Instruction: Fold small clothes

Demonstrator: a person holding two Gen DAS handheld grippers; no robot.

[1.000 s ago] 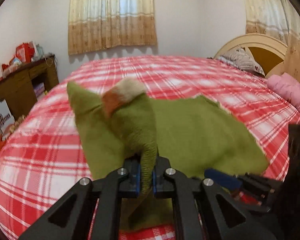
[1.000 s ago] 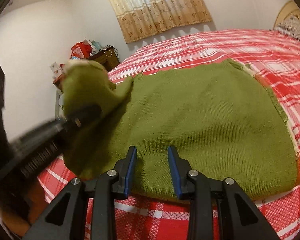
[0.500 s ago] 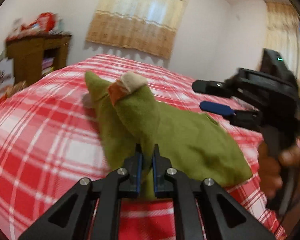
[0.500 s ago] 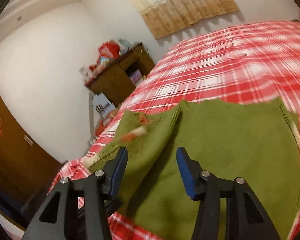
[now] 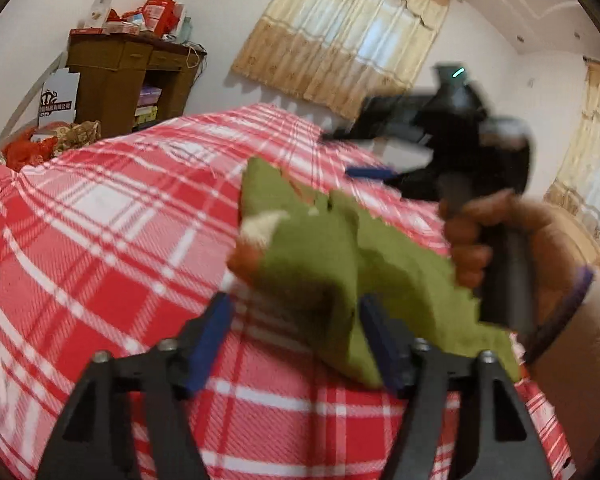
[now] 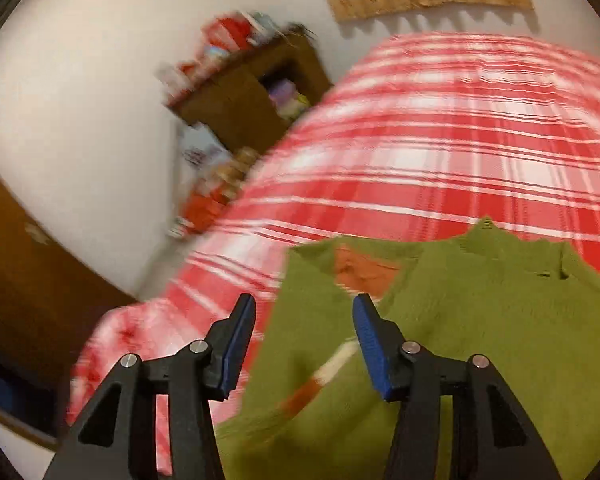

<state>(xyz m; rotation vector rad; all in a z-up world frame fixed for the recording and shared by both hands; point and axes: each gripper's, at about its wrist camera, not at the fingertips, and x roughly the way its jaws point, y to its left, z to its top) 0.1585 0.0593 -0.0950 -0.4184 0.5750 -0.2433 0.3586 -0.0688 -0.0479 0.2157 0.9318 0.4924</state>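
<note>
L gripper (image 5: 292,336) jaws just opening, sleeve (image 5: 300,256) loose between | R gripper (image 6: 304,340) apart, empty | risk: sleeve flops off sweater (image 6: 480,340), unfolds

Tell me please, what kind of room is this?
Most likely a bedroom in a home: a bed with a red plaid cover, curtains over a window, and a cluttered wooden cabinet by the wall.

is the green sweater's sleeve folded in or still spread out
Folded in: the sleeve, with its white and orange cuff, lies across the green sweater body on the bed.
</note>
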